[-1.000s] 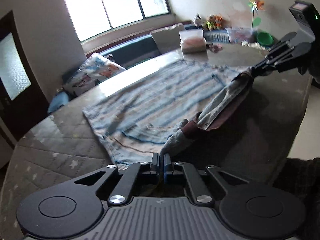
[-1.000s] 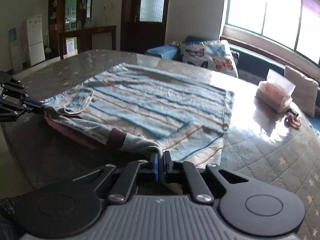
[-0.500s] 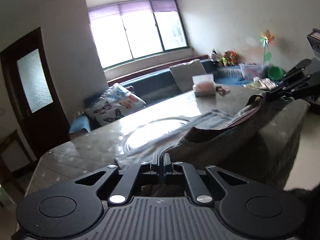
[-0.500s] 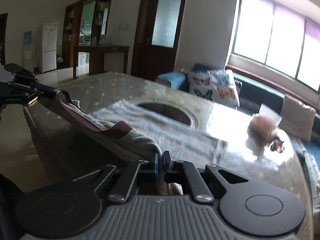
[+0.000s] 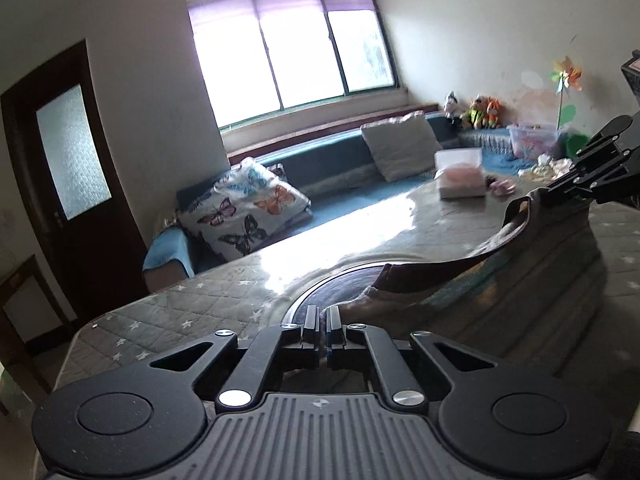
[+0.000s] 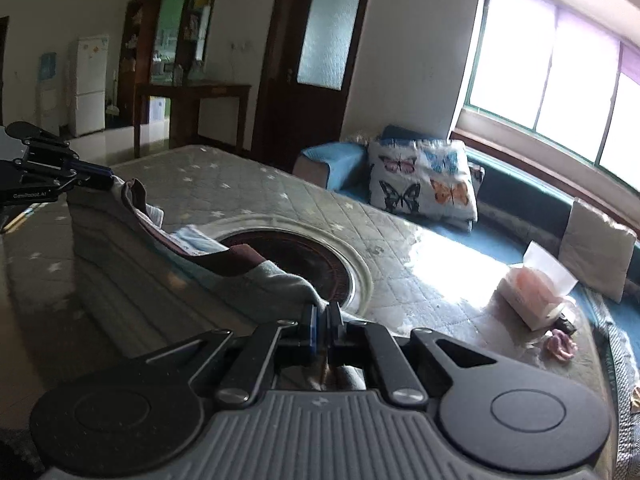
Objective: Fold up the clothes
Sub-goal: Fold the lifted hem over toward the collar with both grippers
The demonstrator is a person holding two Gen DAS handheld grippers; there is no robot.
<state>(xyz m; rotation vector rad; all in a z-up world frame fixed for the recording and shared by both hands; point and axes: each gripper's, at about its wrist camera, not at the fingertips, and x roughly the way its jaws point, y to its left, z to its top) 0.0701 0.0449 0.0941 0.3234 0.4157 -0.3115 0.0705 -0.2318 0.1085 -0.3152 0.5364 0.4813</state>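
Holding the garment (image 5: 520, 280) by two points along its upper edge, I keep it hanging as a sheet in front of the table (image 5: 168, 316) rather than lying on it. My left gripper (image 5: 323, 322) has its jaws shut on one end of that edge; my right gripper (image 6: 320, 320) has its jaws shut on the other end, where grey cloth bunches just ahead of the fingertips. Each camera also shows the other gripper off to the side, closed on the far corner. Between the two holds the dark maroon neckband (image 6: 236, 258) sags in a shallow curve, so the edge is not fully taut. Striped fabric drops below it, out of view past the lower rim of both pictures; I cannot tell whether its hem touches the table.

Gripping two separated points is what lets the cloth's own weight pull it flat, and I judge that this is the reason for the raised pose. Whether it serves to shake out the garment for laying down or to carry one half over for a fold, the views do not settle.

On the quilted tabletop, the round dark inset (image 6: 304, 256) lies uncovered behind the cloth. A tissue box (image 6: 532, 292) stands well apart toward the window side, clear of the working area.
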